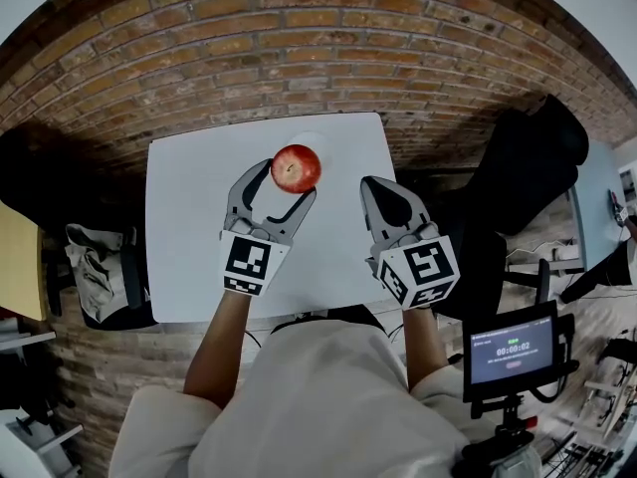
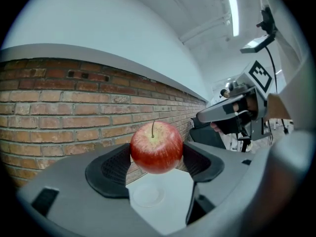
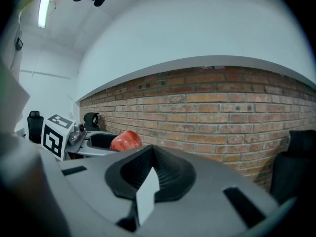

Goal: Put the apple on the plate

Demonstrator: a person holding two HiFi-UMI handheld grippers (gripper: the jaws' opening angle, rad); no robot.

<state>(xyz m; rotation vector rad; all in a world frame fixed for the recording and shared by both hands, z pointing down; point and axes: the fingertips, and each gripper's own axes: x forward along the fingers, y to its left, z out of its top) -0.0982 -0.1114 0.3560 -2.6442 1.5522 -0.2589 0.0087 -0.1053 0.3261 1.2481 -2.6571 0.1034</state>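
My left gripper pinches the apple above the plate; my right gripper, jaws pressed together, holds nothing. Lowering and release remain, I judge.

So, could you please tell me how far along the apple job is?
Done: the left gripper is shut on the red apple, lifted off the table. In hand: it hangs over the white round plate. Left: lowering and releasing it there. The right gripper is shut, empty.
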